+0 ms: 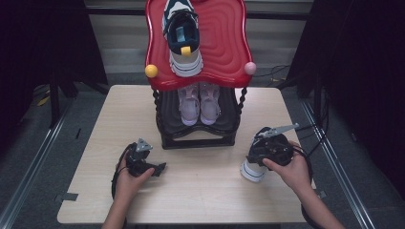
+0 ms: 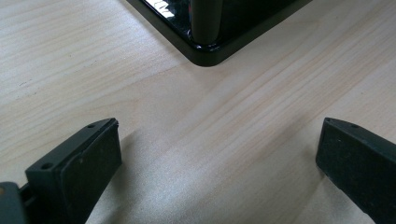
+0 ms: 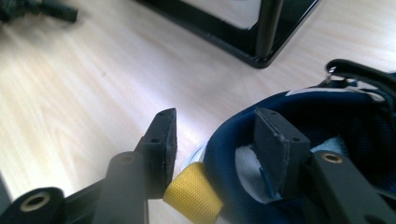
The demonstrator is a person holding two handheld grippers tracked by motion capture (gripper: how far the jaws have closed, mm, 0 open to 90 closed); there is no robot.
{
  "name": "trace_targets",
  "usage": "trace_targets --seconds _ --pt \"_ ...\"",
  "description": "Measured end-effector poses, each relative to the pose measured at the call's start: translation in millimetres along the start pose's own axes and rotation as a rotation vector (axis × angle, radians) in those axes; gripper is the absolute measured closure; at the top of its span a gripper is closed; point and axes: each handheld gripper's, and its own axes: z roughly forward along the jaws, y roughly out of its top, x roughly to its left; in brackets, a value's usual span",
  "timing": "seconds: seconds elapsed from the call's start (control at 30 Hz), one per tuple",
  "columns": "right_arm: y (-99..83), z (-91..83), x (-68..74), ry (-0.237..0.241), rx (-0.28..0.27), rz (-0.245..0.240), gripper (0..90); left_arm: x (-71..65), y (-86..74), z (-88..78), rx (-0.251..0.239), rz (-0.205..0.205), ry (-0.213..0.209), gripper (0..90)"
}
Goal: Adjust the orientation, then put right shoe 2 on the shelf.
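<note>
The right tongs [image 3: 212, 140] sit around the shoe [image 3: 322, 121] heel, not squeezing. The left tongs [image 2: 219, 154] gape over the counter [image 2: 210, 116].

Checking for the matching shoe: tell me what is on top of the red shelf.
On the red shelf lies one navy and white sneaker, heel with yellow pull tab toward the camera. Its toe is cut off by the picture's top edge, and the shelf surface beneath the shoe is covered.

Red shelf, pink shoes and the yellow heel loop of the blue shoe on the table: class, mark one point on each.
Red shelf [image 1: 227, 43], high view, bare ridged top right of the shoe.
Pink shoes [image 1: 198, 106], high view, inner edges of the pair.
Yellow heel loop [image 3: 192, 188], right gripper view, woven middle.
</note>
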Motion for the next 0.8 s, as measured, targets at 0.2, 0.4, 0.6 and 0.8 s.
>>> trace_targets --seconds 0.2,0.4,0.6,0.8 --pt "8.3 1.6 -2.1 0.029 0.120 -0.035 49.1 0.0 0.1 -0.2 0.003 0.001 0.001 0.0" --pt "15.5 7.0 -3.1 0.038 0.215 -0.055 47.8 0.0 0.1 -0.2 0.002 0.001 0.001 0.0" --pt "20.6 9.1 -3.6 0.036 0.267 -0.083 45.4 0.1 0.1 -0.2 0.003 0.002 0.001 0.0" --pt "23.1 12.5 -2.9 0.041 0.320 -0.114 45.3 0.1 0.1 -0.3 0.003 0.002 0.001 0.0"
